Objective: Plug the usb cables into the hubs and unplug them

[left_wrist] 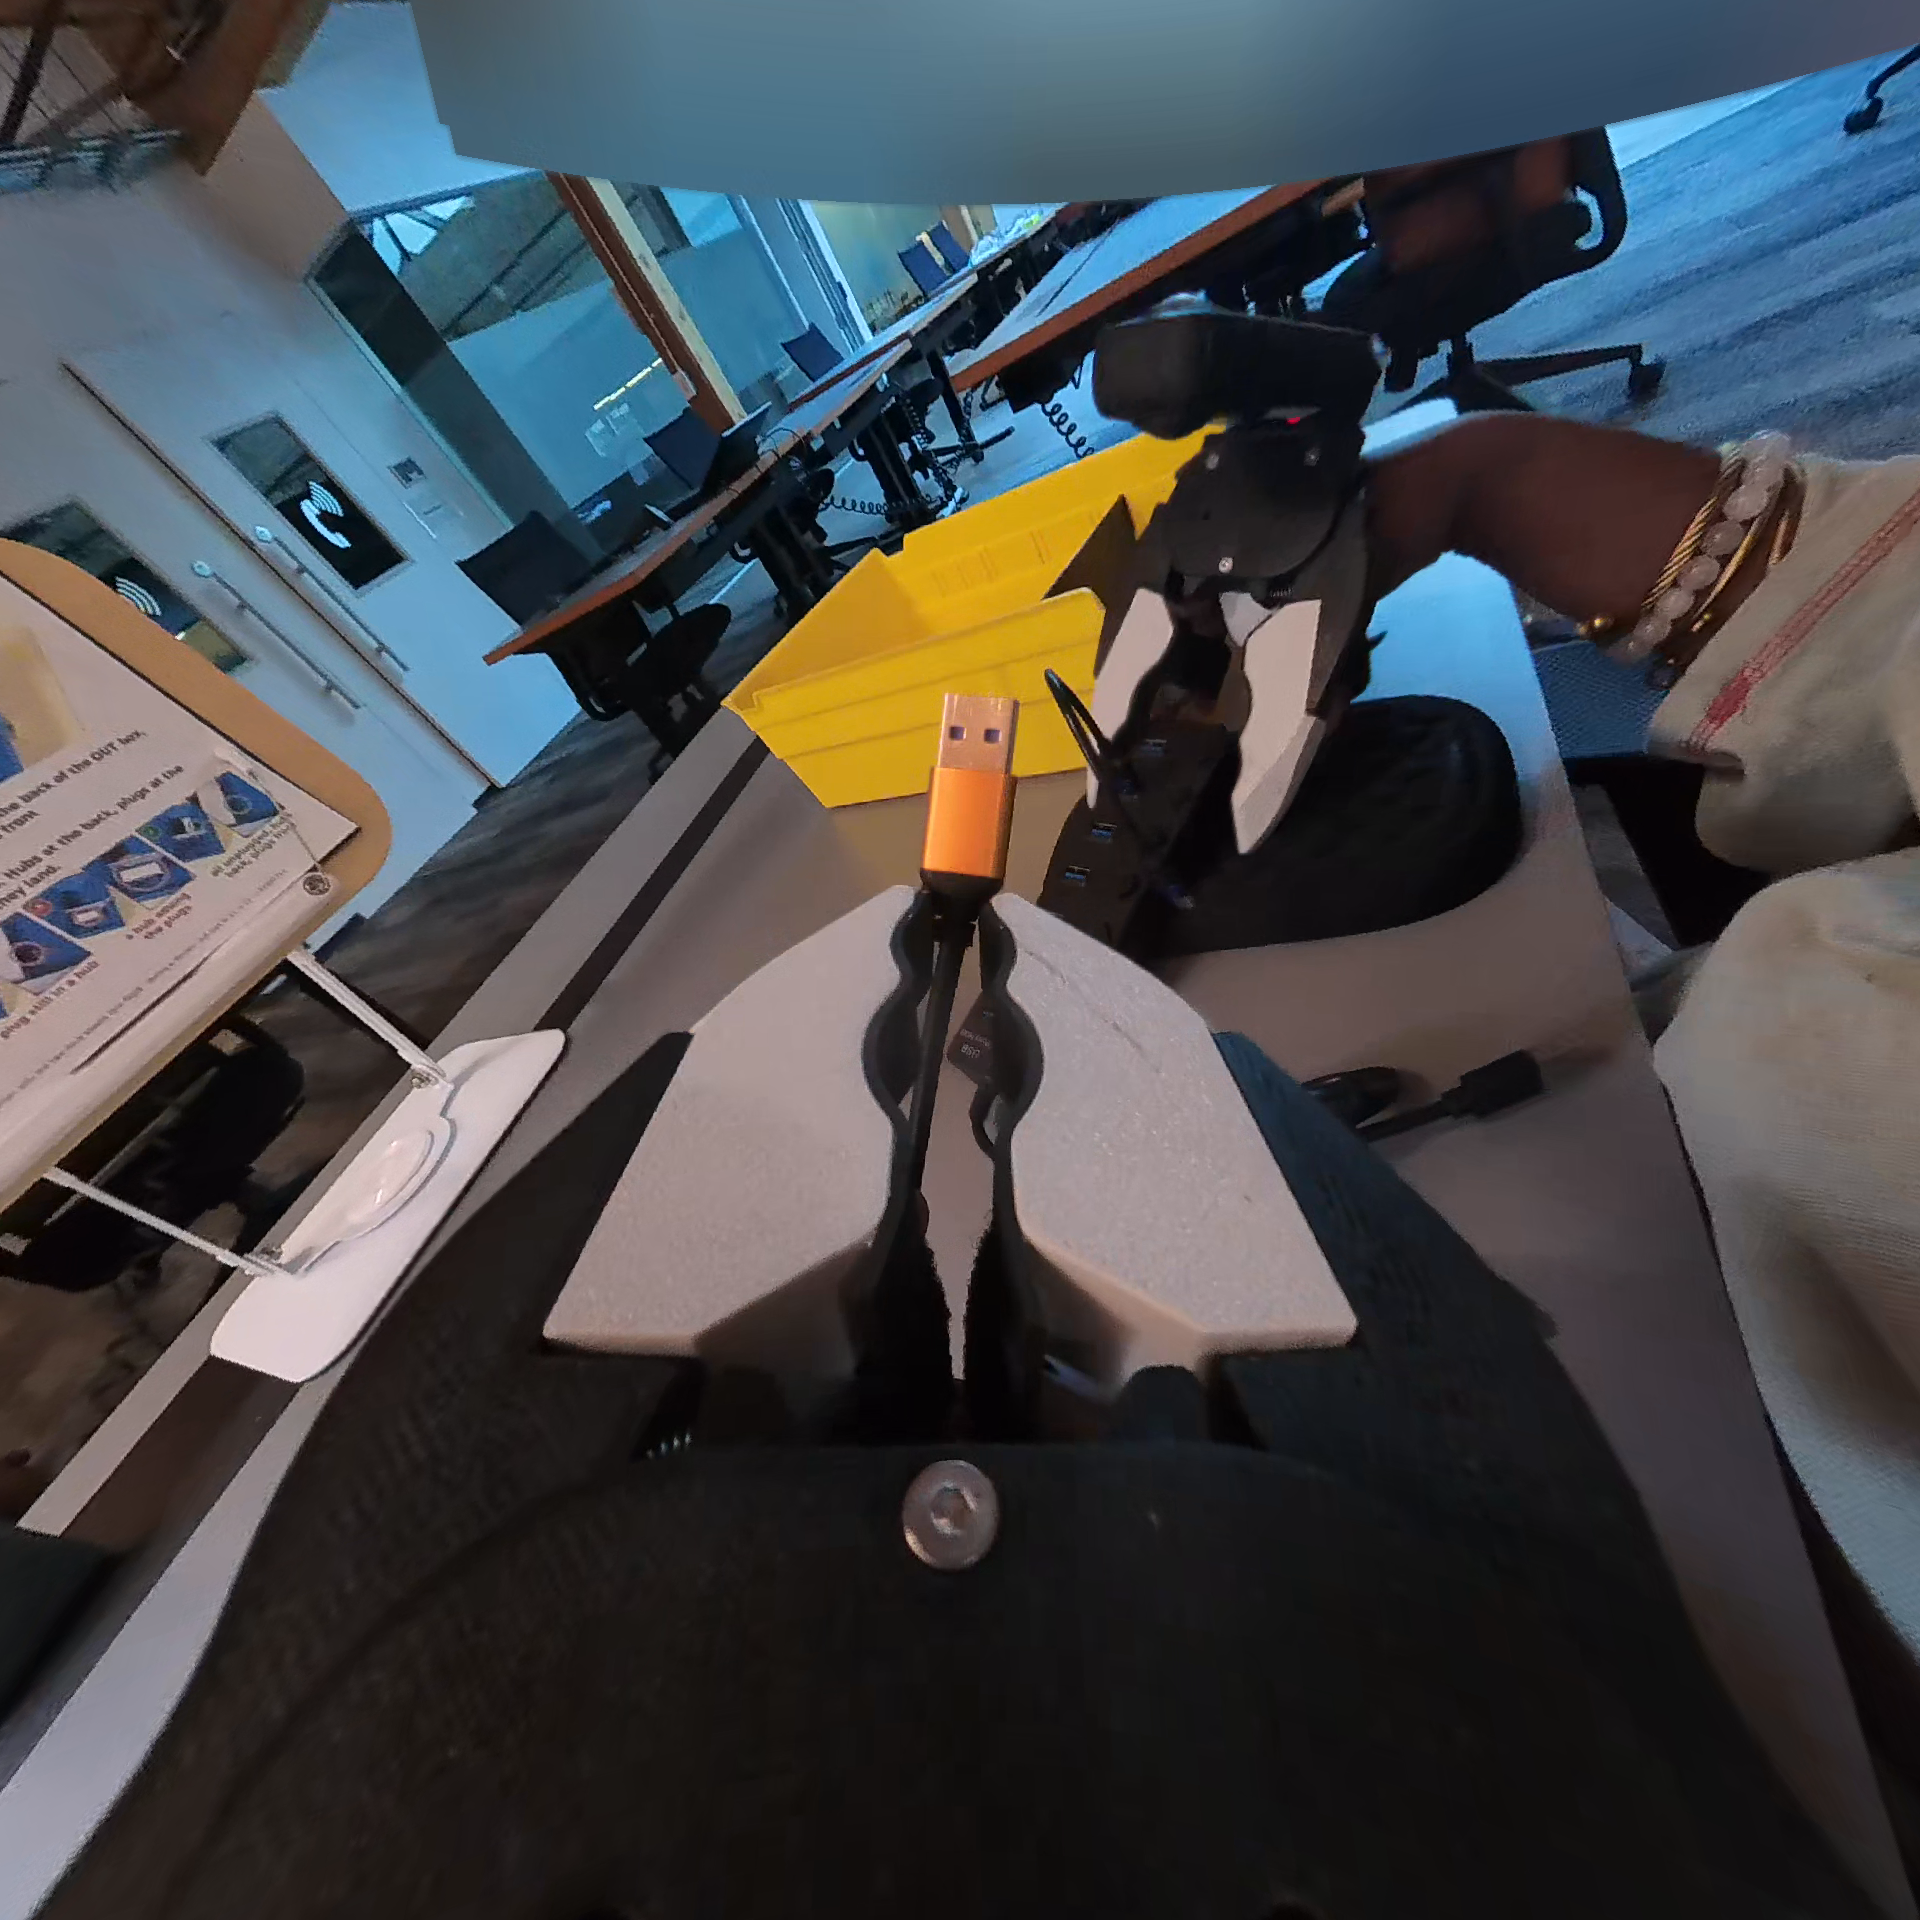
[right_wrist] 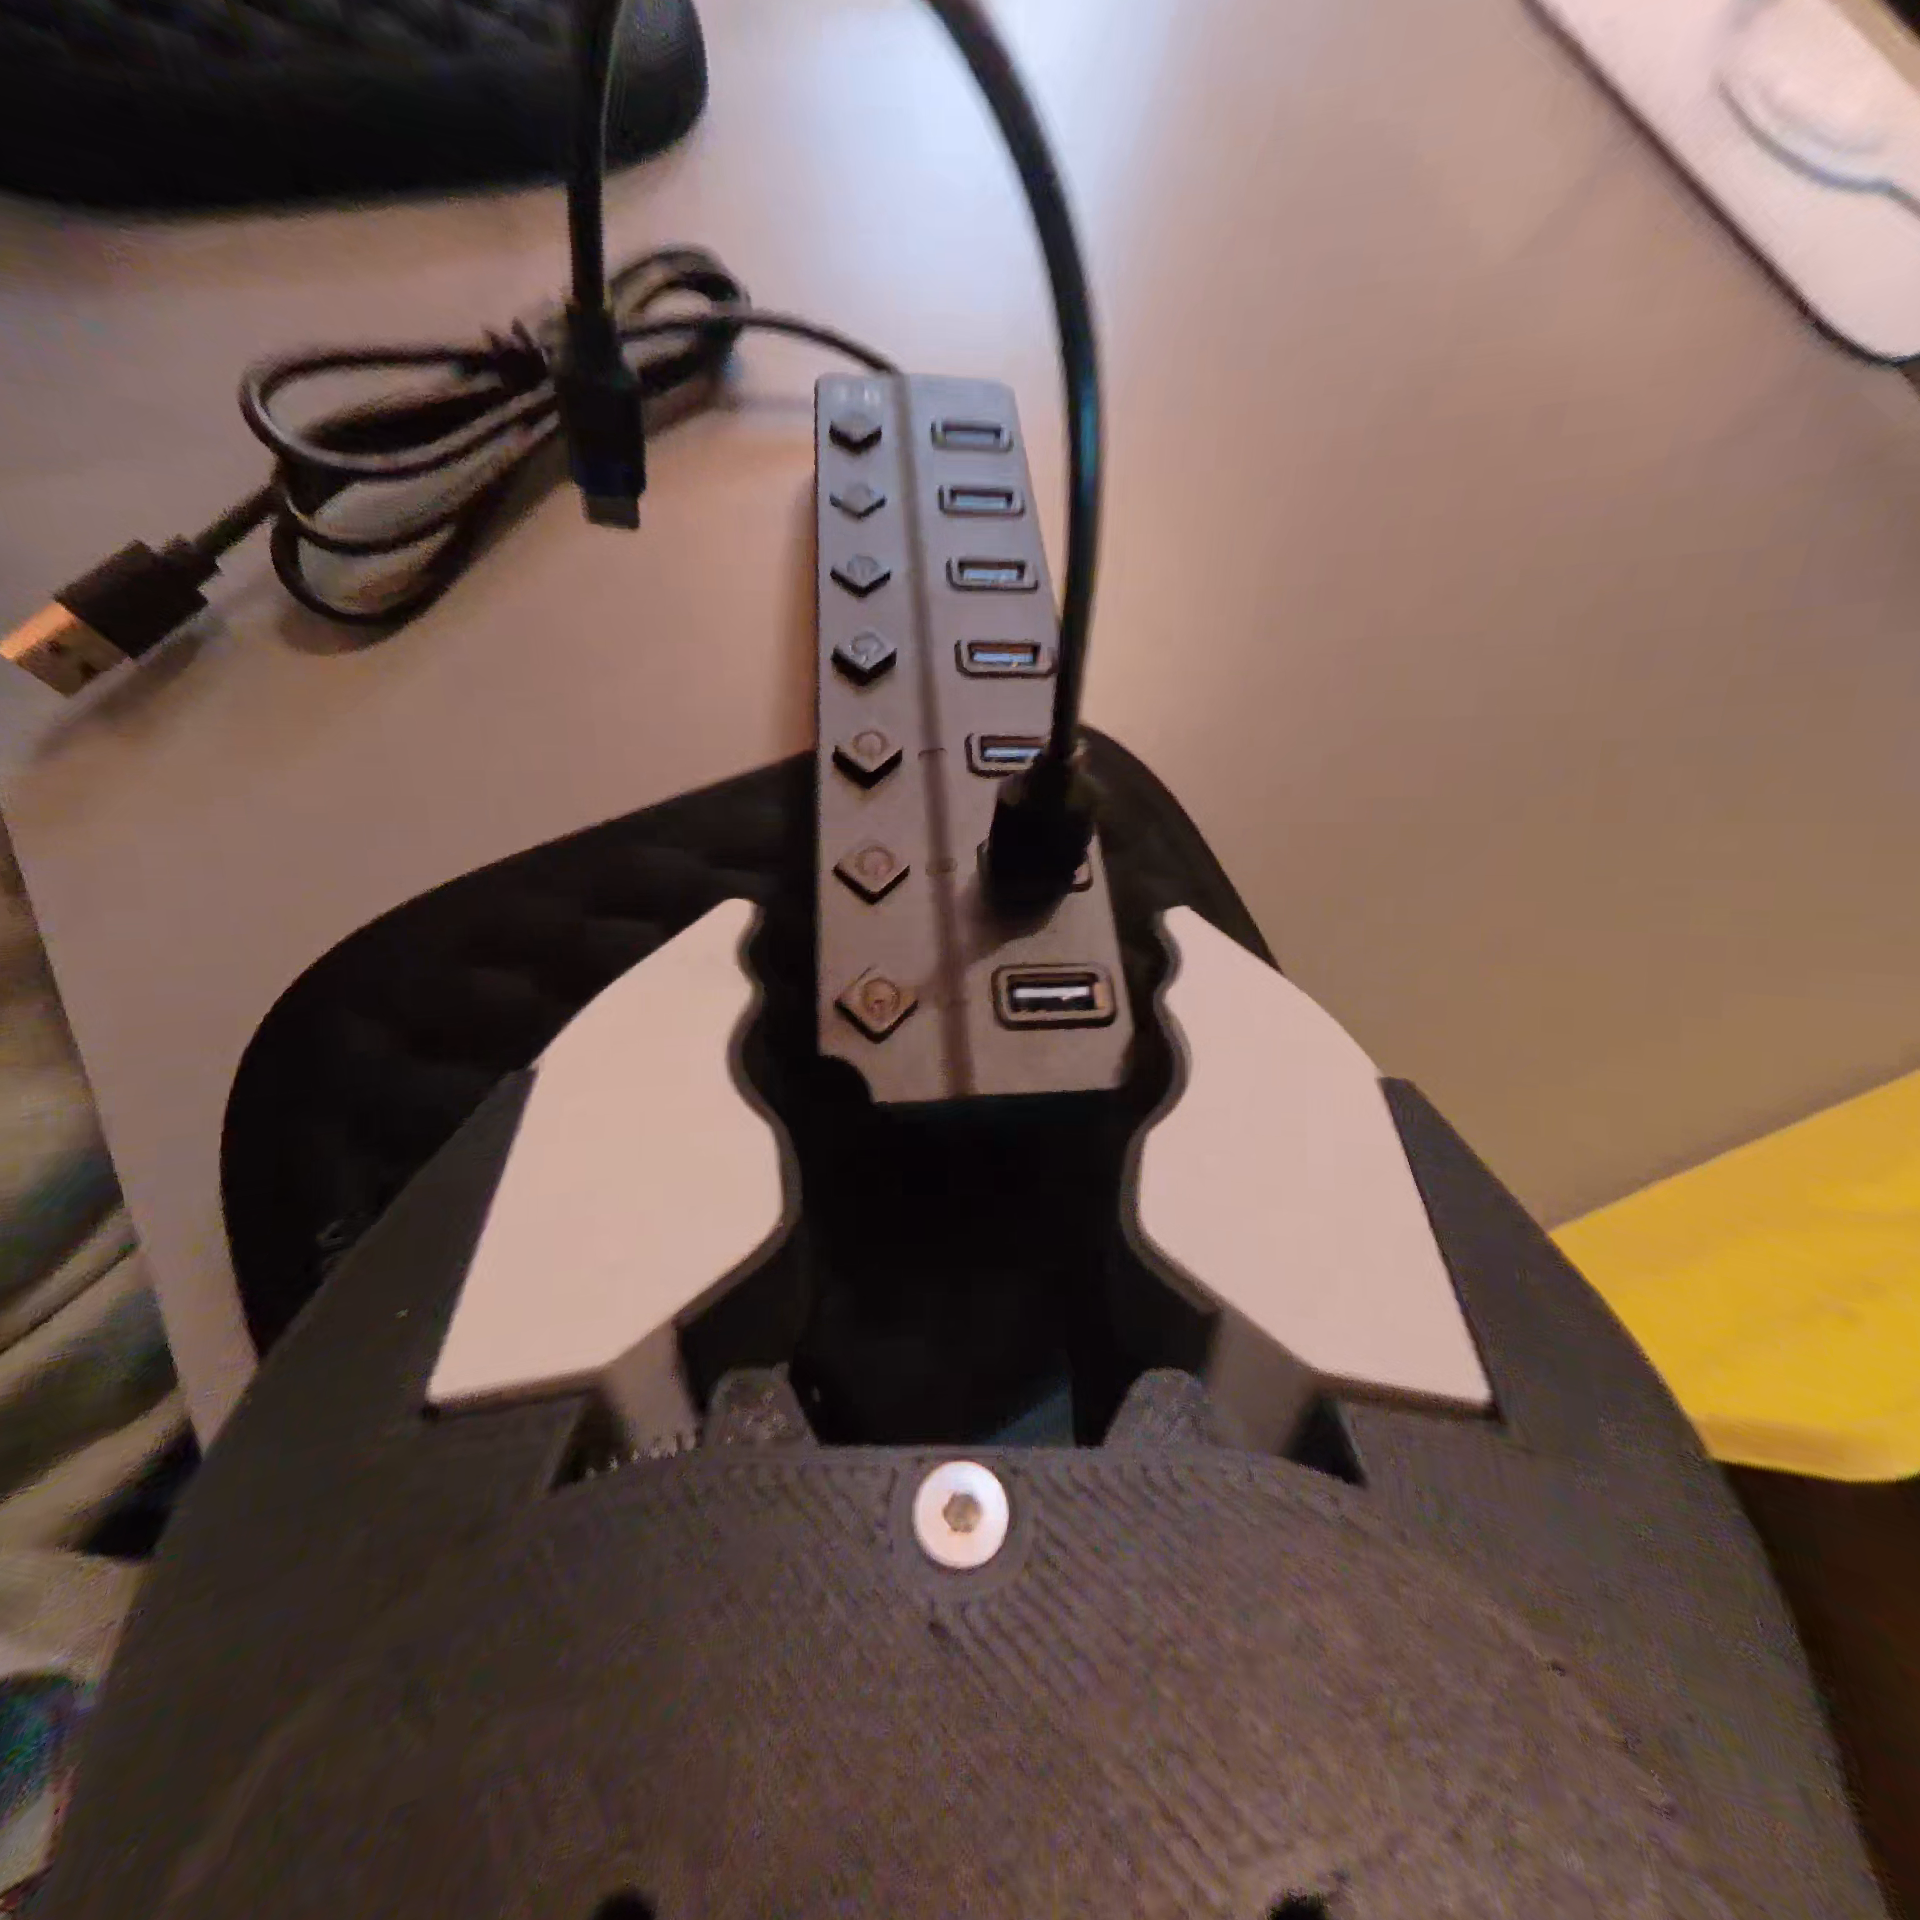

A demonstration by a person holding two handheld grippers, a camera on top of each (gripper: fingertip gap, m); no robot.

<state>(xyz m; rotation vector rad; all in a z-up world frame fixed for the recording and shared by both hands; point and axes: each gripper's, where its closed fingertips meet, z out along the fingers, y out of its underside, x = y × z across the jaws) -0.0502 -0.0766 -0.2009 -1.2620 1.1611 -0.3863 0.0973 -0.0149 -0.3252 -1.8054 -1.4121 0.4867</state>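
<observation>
Hub (right_wrist: 966,727) base hidden between right gripper (right_wrist: 961,997) fingers.

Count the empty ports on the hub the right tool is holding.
6: five in a row beyond the plugged black cable on the hub, one nearer the right tool. None look hidden.

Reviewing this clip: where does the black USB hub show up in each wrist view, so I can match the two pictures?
Left wrist view: USB hub right of centre, held by the far hand-held gripper.
Right wrist view: hub at centre, running away between the fingers.
Shared landmark: yellow bin.
</observation>
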